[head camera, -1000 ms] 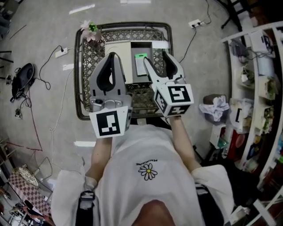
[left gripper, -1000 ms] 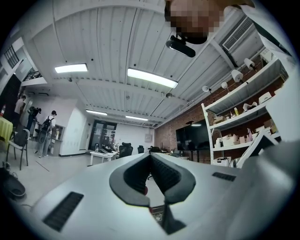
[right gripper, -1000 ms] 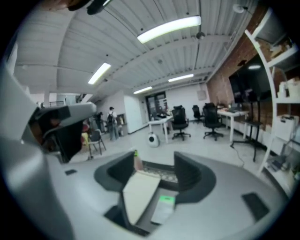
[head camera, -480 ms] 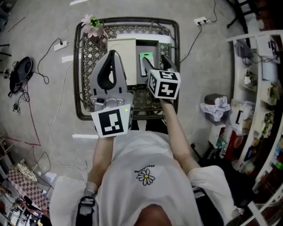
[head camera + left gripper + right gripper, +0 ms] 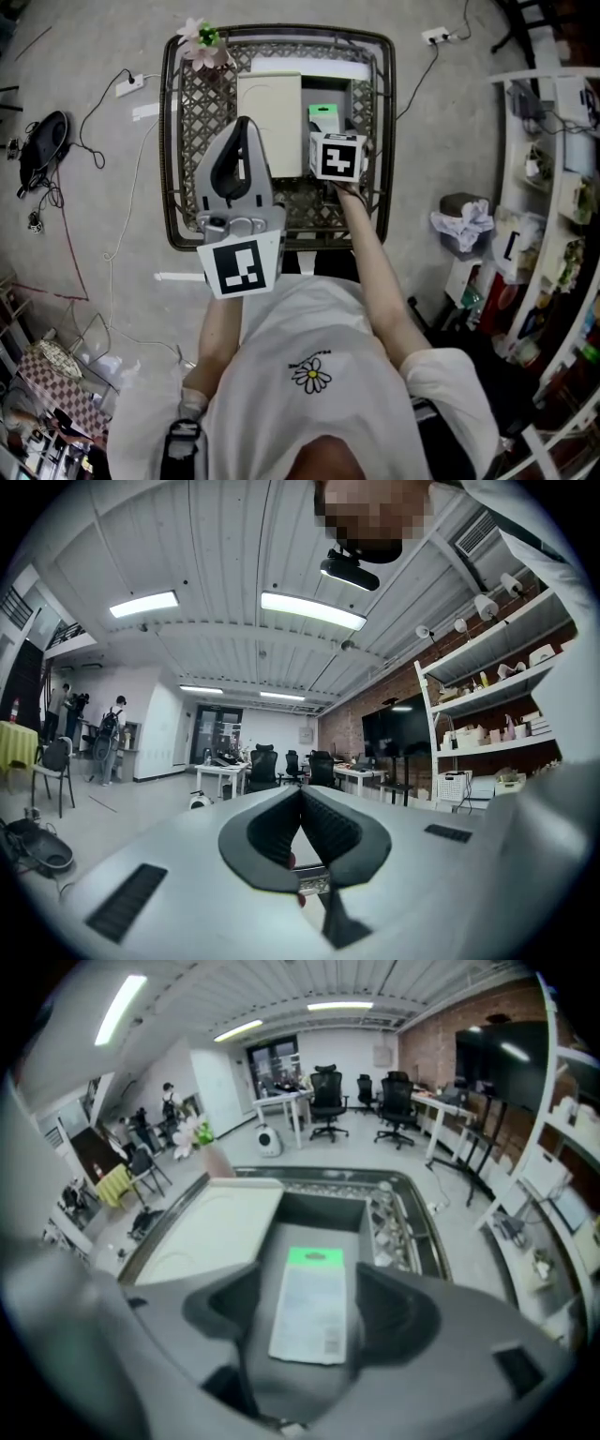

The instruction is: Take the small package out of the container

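The small package (image 5: 312, 1321), clear with a green header, lies flat on the floor of the grey container (image 5: 314, 1211). From the head view the package (image 5: 324, 114) shows just beyond my right gripper's marker cube (image 5: 337, 157). My right gripper (image 5: 312, 1288) tilts steeply down over the container. Its jaws have just been opening and stand wide to either side of the package, not touching it. My left gripper (image 5: 246, 124) is shut on nothing, held level above the table's left half and facing out into the room.
The container sits on a lattice-topped table (image 5: 187, 141) with a dark raised rim. Beside it lies a cream lid (image 5: 269, 101). A pink flower (image 5: 201, 44) stands at the table's far left corner. Cables cross the floor at the left. Shelves (image 5: 553, 187) stand at the right.
My right gripper has dropped and tipped downward over the container, its marker cube now facing up. The left gripper has sunk slightly.
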Available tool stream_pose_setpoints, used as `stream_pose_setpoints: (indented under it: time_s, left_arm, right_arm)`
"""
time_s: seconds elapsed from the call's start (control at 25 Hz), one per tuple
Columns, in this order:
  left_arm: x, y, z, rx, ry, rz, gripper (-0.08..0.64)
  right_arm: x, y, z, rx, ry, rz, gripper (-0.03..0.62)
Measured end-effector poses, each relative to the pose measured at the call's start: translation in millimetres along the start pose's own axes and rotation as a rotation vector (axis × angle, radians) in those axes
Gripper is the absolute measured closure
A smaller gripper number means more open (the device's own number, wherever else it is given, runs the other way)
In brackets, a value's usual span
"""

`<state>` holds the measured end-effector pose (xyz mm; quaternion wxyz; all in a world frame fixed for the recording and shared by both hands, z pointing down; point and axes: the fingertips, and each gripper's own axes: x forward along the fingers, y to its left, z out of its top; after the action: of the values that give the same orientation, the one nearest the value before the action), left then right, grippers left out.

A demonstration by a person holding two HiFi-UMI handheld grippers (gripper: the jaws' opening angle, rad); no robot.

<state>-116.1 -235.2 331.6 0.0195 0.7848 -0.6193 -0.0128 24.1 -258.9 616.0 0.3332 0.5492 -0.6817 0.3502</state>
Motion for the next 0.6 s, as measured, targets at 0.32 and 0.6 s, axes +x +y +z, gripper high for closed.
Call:
stream_pose_setpoints:
  time_s: [0.32, 0.6]
  left_arm:
    - [3.7, 15.3, -12.6, -0.004, 0.025, 0.018, 0.535]
    - [5.5, 23.4, -19.0, 0.004, 0.039, 0.023, 0.535]
  right_arm:
    - [25.1, -4.8, -27.2, 0.006, 0.135, -0.061, 0.285]
    - [42.5, -9.5, -29.1, 0.024, 0.171, -0.078, 0.287]
